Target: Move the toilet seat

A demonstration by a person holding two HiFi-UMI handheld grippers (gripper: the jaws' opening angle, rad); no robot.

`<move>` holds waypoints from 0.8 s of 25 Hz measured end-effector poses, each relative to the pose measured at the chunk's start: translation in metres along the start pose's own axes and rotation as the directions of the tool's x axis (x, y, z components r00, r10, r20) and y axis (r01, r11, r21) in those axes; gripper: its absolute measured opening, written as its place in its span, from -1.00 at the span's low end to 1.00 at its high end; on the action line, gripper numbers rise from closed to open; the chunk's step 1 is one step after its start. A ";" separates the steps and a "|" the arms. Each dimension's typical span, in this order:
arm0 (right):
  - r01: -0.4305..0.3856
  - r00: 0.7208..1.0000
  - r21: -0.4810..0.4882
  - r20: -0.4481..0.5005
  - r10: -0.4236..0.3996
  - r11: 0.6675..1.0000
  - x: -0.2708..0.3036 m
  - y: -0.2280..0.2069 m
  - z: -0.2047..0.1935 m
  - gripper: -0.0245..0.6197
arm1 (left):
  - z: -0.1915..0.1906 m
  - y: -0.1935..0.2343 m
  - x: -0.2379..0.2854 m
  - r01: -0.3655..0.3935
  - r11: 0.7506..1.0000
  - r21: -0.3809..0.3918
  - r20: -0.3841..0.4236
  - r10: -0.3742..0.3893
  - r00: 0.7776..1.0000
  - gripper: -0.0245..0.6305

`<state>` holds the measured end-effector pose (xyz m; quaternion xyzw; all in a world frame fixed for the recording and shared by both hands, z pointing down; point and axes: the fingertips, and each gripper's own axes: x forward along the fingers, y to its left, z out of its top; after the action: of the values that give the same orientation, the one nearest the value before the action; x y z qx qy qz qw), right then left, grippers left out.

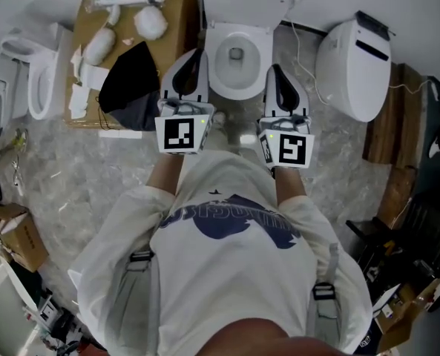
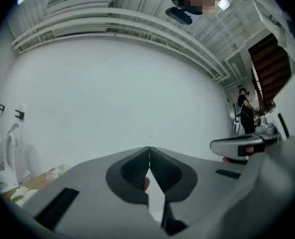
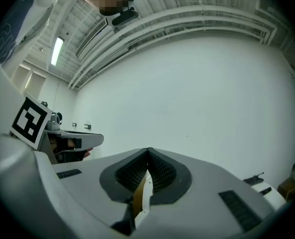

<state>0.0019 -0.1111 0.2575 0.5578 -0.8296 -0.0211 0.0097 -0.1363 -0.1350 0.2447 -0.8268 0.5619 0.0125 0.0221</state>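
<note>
A white toilet bowl [image 1: 238, 50] with no seat on it stands on the floor straight ahead. To its right lies a white toilet seat unit [image 1: 352, 69] with a black strip and a cord. My left gripper [image 1: 193, 59] hovers at the bowl's left rim and my right gripper [image 1: 278, 74] at its right rim. Both point level and touch nothing. In the left gripper view the left gripper [image 2: 148, 152] has its jaws shut and empty before a white wall. The right gripper view shows the right gripper [image 3: 147, 152] the same way.
A second toilet [image 1: 35, 76] stands at the far left. Between it and the bowl lies a cardboard sheet [image 1: 171, 6] with white parts and a black cloth [image 1: 130, 84]. Wooden boards [image 1: 390, 124] and dark clutter fill the right side; boxes [image 1: 15, 236] sit at the lower left.
</note>
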 end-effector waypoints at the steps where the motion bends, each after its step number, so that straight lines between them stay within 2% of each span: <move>1: 0.004 1.000 0.004 -0.012 -0.004 1.000 0.012 0.001 -0.004 -0.89 | -0.006 0.009 0.009 0.007 1.000 -0.002 -0.013 -0.007 1.000 -0.93; 7: 0.051 0.997 0.029 -0.055 -0.049 0.998 0.054 -0.008 -0.018 -0.89 | -0.029 0.039 0.051 0.018 0.999 -0.032 -0.055 -0.020 0.998 -0.93; 13: 0.048 0.995 0.018 -0.088 -0.046 0.999 0.073 -0.027 -0.025 -0.89 | -0.037 0.036 0.077 0.028 0.999 -0.031 -0.076 -0.030 0.997 -0.93; 17: 0.024 0.994 0.060 -0.108 -0.018 0.998 0.081 -0.040 -0.037 -0.89 | -0.046 0.035 0.087 -0.002 0.999 -0.035 -0.097 -0.002 0.995 -0.93; 20: 0.031 0.985 0.079 -0.172 -0.017 0.996 0.084 -0.057 -0.070 -0.89 | -0.082 0.040 0.089 -0.043 0.998 -0.034 -0.185 0.036 0.982 -0.93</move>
<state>0.0260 -0.2116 0.3238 0.5676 -0.8191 0.0603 0.0579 -0.1415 -0.2366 0.3221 -0.8133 0.5776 -0.0530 -0.0461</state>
